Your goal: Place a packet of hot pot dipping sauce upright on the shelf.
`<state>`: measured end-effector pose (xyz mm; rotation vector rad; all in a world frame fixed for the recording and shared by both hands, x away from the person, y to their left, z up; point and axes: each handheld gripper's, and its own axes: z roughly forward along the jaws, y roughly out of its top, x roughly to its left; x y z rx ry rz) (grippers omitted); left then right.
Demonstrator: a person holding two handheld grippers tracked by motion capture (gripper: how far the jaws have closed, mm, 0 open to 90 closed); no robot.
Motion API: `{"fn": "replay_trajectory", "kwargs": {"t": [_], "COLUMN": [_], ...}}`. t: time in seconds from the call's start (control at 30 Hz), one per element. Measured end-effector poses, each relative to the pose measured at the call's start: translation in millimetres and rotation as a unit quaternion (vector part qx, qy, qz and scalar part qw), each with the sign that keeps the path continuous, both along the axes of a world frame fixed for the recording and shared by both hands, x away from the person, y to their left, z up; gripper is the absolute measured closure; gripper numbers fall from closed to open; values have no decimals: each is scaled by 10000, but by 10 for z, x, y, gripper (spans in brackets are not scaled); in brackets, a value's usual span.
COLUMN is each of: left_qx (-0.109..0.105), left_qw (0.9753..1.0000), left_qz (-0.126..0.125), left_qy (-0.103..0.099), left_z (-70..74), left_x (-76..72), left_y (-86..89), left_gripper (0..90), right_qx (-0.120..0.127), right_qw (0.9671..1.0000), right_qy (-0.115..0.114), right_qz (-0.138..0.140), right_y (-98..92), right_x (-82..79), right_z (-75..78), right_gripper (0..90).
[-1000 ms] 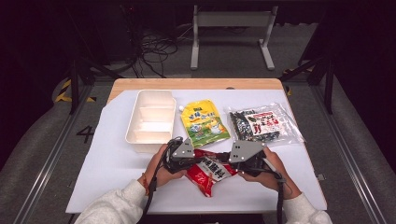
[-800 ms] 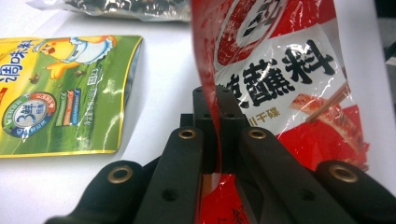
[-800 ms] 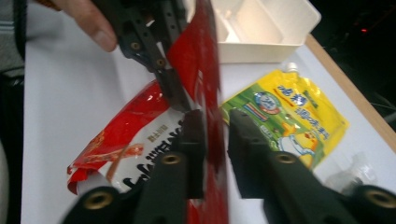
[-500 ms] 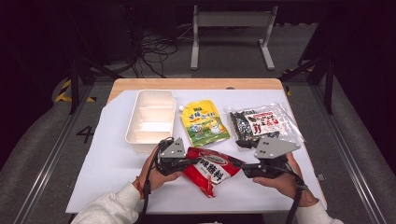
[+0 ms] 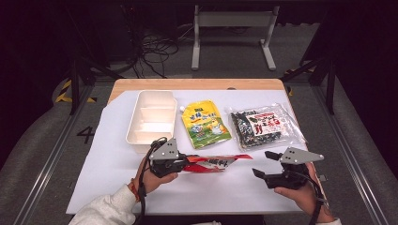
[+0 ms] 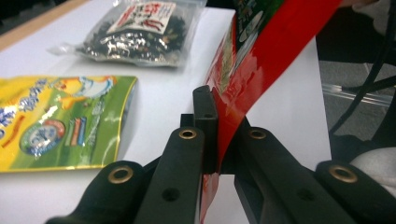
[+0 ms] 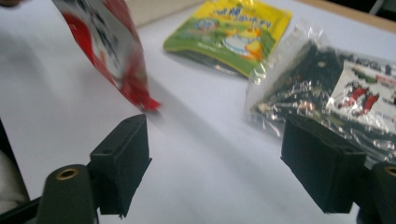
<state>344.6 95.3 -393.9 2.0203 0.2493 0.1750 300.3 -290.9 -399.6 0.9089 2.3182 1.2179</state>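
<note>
We see the glossy red foil snack packet (image 5: 211, 163) with white and black print pinched at one end between the closed jaws of the left gripper (image 5: 180, 164), held edge-up and stretched out level just above the white sheet covering the desk (image 5: 112, 154), in front of the yellow-green stand-up pouch (image 5: 205, 123). In the left gripper view its shiny red film (image 6: 261, 60) rises slanted from between the black jaws, creased and reflecting light. The right gripper (image 5: 260, 166) hovers near the packet's free end with its jaws spread wide around nothing, close to the clear bag of dark dried seaweed (image 5: 263, 126).
</note>
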Motion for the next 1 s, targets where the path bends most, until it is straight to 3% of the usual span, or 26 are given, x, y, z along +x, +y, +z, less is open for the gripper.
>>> {"fn": "replay_trajectory", "kwargs": {"t": [0.07,0.23,0.7,1.0], "left_qx": [-108,-151,-383,-658], "left_qw": [9999,9998,9987,9956], "left_qz": [-17,-12,267,549], "left_qy": [-59,-122,-209,-378], "left_z": [29,72,186,374], "left_x": [-10,-25,55,116], "left_y": [21,46,218,392], "left_gripper": [900,900,900,900], "right_qx": [-65,-165,-193,-355], "right_qw": [9998,9994,9995,9992], "right_qy": [184,307,249,94], "right_qz": [-54,-69,10,169], "right_y": [-25,-8,76,154], "right_x": [60,100,124,76], "right_z": [-112,-187,-213,-243], "right_gripper": [227,222,221,220]}}
